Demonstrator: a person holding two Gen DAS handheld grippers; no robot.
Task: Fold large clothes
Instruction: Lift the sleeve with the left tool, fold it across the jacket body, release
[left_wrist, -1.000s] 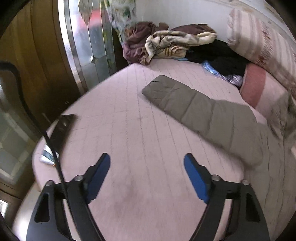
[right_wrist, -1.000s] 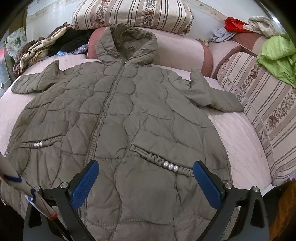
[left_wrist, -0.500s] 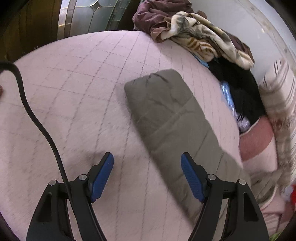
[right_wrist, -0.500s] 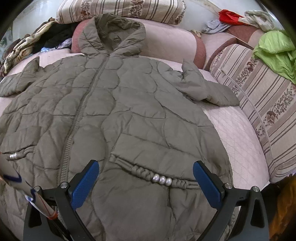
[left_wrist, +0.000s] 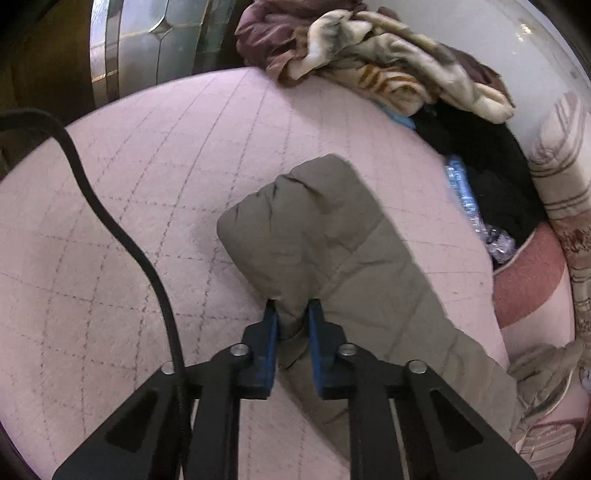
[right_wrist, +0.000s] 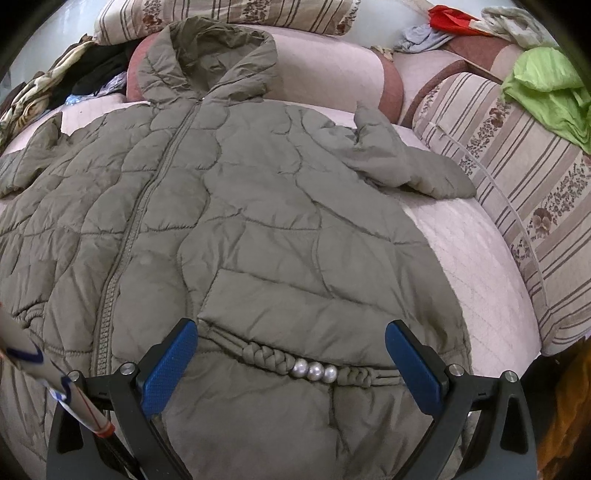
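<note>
Left gripper (left_wrist: 291, 306) has just been closing and is now pinching the near edge of the coat's sleeve (left_wrist: 325, 236), a fold of olive fabric bunched between the blue pads (left_wrist: 271, 332). Sleeve runs from its cuff at mid-frame toward the near right, lying on the pink quilted cover (left_wrist: 147, 206). Black cable (left_wrist: 122, 236) crosses the cover on the left. Pile of clothes (left_wrist: 369, 62) at the far edge, striped cushion (left_wrist: 561, 166) on the right. Right gripper (right_wrist: 291, 354) is spread wide, nothing between the pads, hovering over the lower front of the quilted coat (right_wrist: 236, 206). Coat lies flat, front up, zipped, hood (right_wrist: 210, 62) at the far end against a pink bolster (right_wrist: 332, 70). Braided pocket trim with three pearls (right_wrist: 314, 369) sits between the fingers. Other sleeve (right_wrist: 402, 162) is stretched toward the striped sofa back (right_wrist: 517, 177) on the right; green garment (right_wrist: 550, 85) far right.
</note>
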